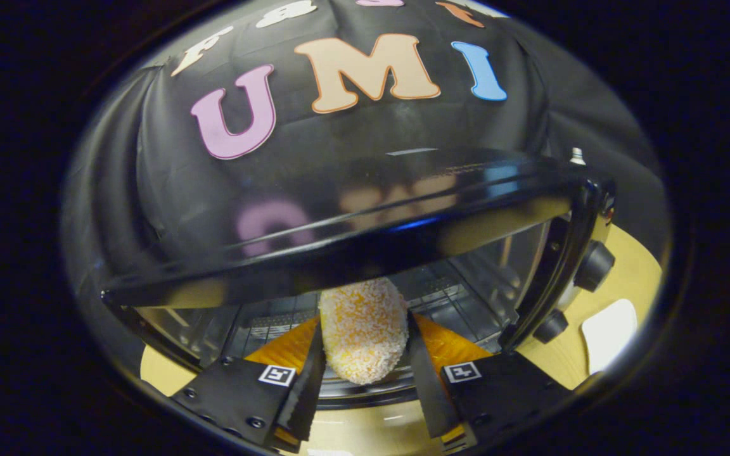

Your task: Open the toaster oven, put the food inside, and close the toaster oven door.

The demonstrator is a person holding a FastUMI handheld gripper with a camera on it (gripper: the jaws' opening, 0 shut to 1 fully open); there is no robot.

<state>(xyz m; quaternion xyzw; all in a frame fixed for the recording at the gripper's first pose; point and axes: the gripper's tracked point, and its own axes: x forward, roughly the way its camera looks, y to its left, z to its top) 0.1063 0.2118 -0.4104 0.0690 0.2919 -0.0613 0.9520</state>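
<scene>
At the far left we see the left front corner of the glossy black toaster oven [365, 221], whose curved top shows reflections. Its front is open, and through the opening we see the metal side wall and the wire rack [447, 294] inside the cavity. The toaster oven stands on a light wooden tabletop [631, 266], visible below its left corner and again to its right.

Moving toward the centre, we see the hand-held gripper [365, 373] just ahead of the oven opening. Its left finger [305, 386] lies against the left flank of an oval, crumb-coated orange-yellow croquette [363, 329], and its right finger lies against the right flank. We read this as the hand-held gripper clamped on the croquette, both fingers pressing it. The croquette stands roughly upright between the fingers; its upper end reaches in under the oven's top front edge, while its lower end hangs over the front lip of the cavity. We cannot tell whether it touches the wire rack.

To the right of the opening, we see the oven's control panel with two round black knobs [593, 266], one above the other. Farther right, a flat white object [611, 332] lies on the tabletop, near the lower knob; we cannot identify it further.
</scene>
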